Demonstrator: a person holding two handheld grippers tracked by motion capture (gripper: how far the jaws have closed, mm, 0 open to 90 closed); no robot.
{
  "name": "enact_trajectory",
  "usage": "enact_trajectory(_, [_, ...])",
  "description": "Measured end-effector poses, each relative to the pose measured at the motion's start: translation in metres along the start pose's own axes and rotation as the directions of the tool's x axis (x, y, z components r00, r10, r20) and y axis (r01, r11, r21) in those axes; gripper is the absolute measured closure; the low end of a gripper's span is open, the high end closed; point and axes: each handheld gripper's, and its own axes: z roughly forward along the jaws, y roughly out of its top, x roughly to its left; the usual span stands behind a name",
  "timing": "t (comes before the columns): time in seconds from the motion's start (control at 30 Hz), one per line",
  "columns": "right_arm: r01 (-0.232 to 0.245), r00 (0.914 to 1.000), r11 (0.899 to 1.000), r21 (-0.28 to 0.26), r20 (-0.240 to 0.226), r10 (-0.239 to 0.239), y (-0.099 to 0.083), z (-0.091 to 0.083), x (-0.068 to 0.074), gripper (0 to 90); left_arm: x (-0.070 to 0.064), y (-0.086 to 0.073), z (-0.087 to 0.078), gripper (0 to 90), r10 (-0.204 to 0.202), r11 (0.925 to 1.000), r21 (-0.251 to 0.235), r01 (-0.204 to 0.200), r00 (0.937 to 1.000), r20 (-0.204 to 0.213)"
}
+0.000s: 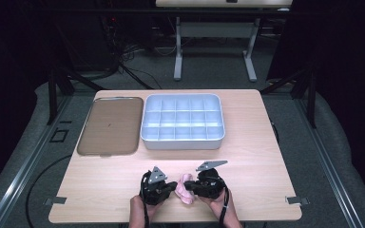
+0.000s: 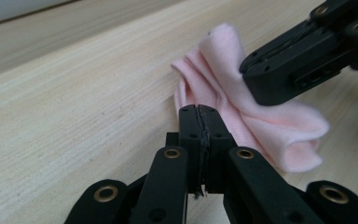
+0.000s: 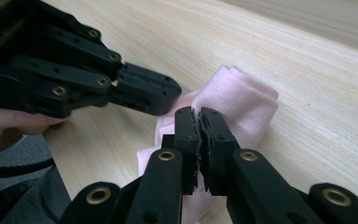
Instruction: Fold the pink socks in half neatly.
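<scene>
A small pink cloth (image 1: 185, 191) lies bunched on the wooden table near its front edge, between my two grippers. My left gripper (image 1: 174, 186) comes at it from the left. In the left gripper view its jaws (image 2: 199, 113) are shut, and the pleats of the cloth (image 2: 270, 126) run together at their tips. From the right, my right gripper (image 1: 190, 186) meets the same cloth. The right gripper view shows its jaws (image 3: 198, 115) shut against the folded cloth (image 3: 244, 95). The other gripper's tip (image 3: 165, 91) touches the cloth just beside them.
A white tray (image 1: 183, 144) with several compartments stands mid-table behind the grippers. A flat brown tray (image 1: 109, 126) lies to its left. The table's front edge (image 1: 176, 219) runs just below the person's hands. Bare wood stretches to both sides.
</scene>
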Motion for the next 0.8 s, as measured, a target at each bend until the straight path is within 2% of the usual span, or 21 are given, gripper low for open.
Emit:
enact_trajectory(0.1, [-0.023, 0.9994, 1.0, -0.015, -0.025, 0.023, 0.001, 0.001, -0.002, 85.2, 0.0, -0.001, 0.005, 89.7, 0.004, 1.0, 0.004, -0.004, 1.0, 0.001])
enact_trajectory(0.17, [-0.041, 0.9985, 0.999, -0.021, -0.038, 0.04, 0.0, 0.004, -0.004, 85.0, 0.001, -0.003, 0.005, 89.8, -0.011, 0.9999, -0.005, 0.011, 0.9999, 0.008])
enact_trajectory(0.27, [-0.041, 0.9986, 0.999, -0.032, -0.035, 0.039, 0.0, 0.005, -0.002, 85.1, 0.0, -0.004, 0.006, 89.9, -0.008, 0.9999, -0.013, 0.008, 1.0, 0.005])
enact_trajectory(0.43, [-0.009, 1.0, 1.0, -0.015, 0.0, 0.009, 0.002, 0.01, 0.003, 85.4, 0.004, -0.006, 0.006, 89.9, -0.03, 0.999, -0.032, 0.031, 0.9991, 0.032])
enact_trajectory(0.5, [0.023, 0.9994, 1.0, -0.005, 0.025, -0.023, 0.002, 0.015, 0.007, 85.6, 0.007, -0.007, 0.005, 89.8, -0.054, 0.998, -0.03, 0.056, 0.9969, 0.057])
enact_trajectory(0.53, [0.033, 0.9989, 0.999, -0.002, 0.033, -0.033, 0.002, 0.016, 0.008, 85.6, 0.009, -0.006, 0.004, 89.8, -0.053, 0.9982, -0.027, 0.054, 0.9967, 0.063])
enact_trajectory(0.63, [0.051, 0.9974, 0.999, 0.005, 0.049, -0.052, 0.003, 0.018, 0.01, 85.7, 0.013, -0.005, -0.001, 89.5, -0.068, 0.9966, -0.043, 0.071, 0.9962, 0.054])
enact_trajectory(0.7, [0.056, 0.997, 0.998, 0.011, 0.052, -0.057, 0.003, 0.018, 0.012, 85.8, 0.017, 0.0, -0.008, 89.4, -0.078, 0.9943, -0.069, 0.081, 0.9958, 0.048])
enact_trajectory(0.8, [0.065, 0.9961, 0.998, 0.021, 0.059, -0.066, 0.004, 0.019, 0.013, 85.8, 0.019, 0.014, -0.016, 89.3, -0.065, 0.9924, -0.101, 0.07, 0.9962, 0.059])
